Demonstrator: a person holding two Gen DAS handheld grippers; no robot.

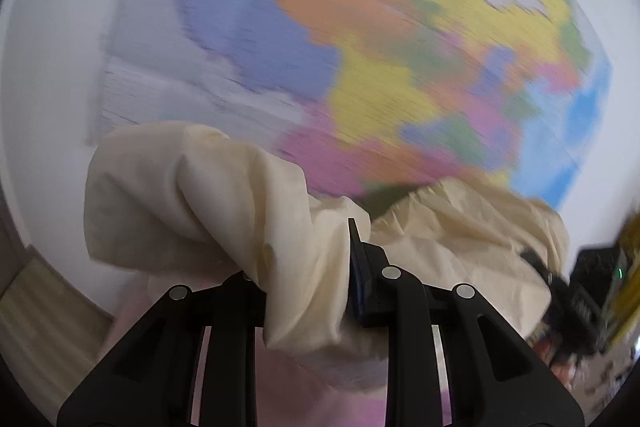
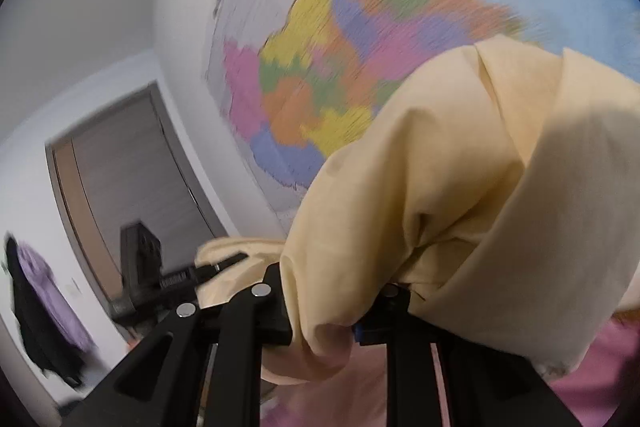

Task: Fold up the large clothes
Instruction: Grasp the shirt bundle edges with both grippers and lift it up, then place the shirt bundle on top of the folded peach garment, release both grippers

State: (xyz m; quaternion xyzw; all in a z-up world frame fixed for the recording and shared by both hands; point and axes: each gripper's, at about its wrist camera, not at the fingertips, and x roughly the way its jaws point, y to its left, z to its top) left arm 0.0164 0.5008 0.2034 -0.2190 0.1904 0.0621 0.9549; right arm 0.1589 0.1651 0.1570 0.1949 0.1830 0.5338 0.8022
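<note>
A large cream garment (image 1: 180,187) hangs lifted in the air, bunched and draped over both grippers. In the left wrist view my left gripper (image 1: 308,267) is shut on a thick fold of it; cloth hides the left finger, and the right finger (image 1: 360,259) shows. The right gripper (image 1: 560,283) is a dark blur at the far right, at the garment's other end. In the right wrist view the garment (image 2: 460,187) covers most of my right gripper (image 2: 332,303), which is shut on a fold. The left gripper (image 2: 224,263) shows at the left, pinching a cream edge.
A coloured wall map (image 1: 360,27) fills the background, blurred by motion, and appears again as the map (image 2: 340,27). A grey door (image 2: 132,167) and dark and purple clothes (image 2: 40,307) hanging on the wall are at the left. A pink surface (image 2: 592,387) lies below.
</note>
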